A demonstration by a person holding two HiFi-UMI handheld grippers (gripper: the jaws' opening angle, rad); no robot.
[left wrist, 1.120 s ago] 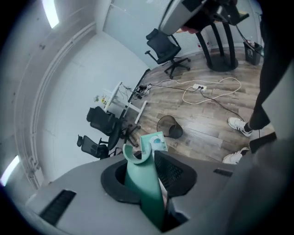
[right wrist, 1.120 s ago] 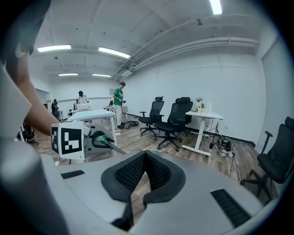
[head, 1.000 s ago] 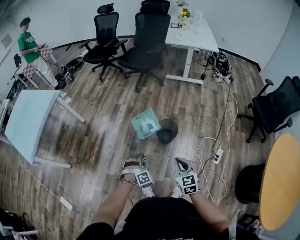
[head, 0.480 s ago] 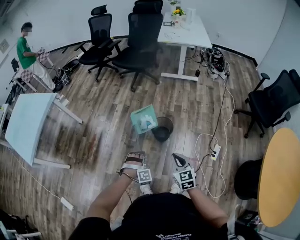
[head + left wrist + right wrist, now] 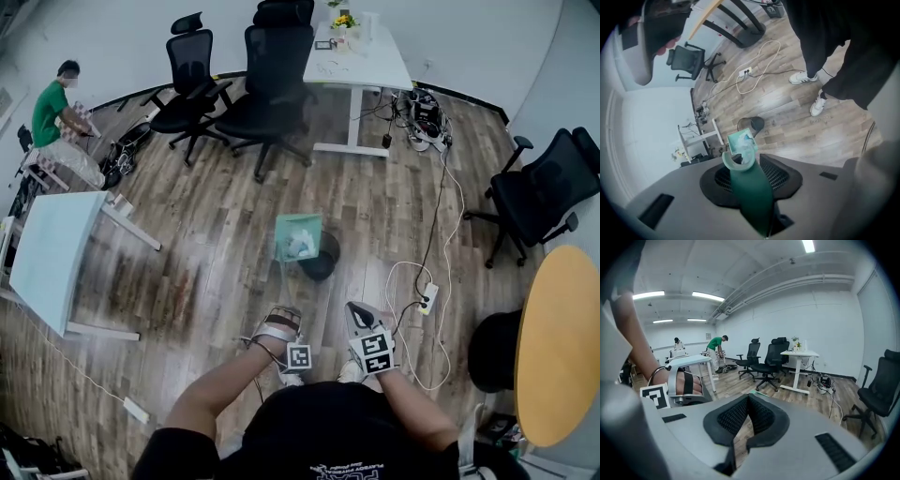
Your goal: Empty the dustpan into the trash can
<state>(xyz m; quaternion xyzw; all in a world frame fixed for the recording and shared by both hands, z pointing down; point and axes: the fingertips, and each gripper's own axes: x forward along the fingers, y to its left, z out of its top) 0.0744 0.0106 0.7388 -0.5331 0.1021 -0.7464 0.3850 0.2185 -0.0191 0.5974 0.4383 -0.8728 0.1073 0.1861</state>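
A teal dustpan (image 5: 298, 236) with white paper scraps in it hangs on a long thin handle over the left rim of the black trash can (image 5: 321, 264). My left gripper (image 5: 279, 328) holds the green handle (image 5: 749, 197) between its pads, and its jaws are opening. In the left gripper view the pan (image 5: 742, 143) sits just in front of the can (image 5: 752, 124). My right gripper (image 5: 361, 323) hovers beside the left one, shut with its pads (image 5: 749, 399) touching at the tips and nothing between them.
A white power strip with looping cables (image 5: 427, 302) lies on the wood floor right of the can. Black office chairs (image 5: 267, 75) and a white desk (image 5: 361, 61) stand beyond. A pale table (image 5: 56, 248) is left, a round yellow table (image 5: 562, 347) right. A person in green (image 5: 52, 108) stands far left.
The dustpan has rolled from a skewed angle to nearly square and shifted over the can's rim. My left gripper rolled with it and moved a little lower; the right one drifted slightly.
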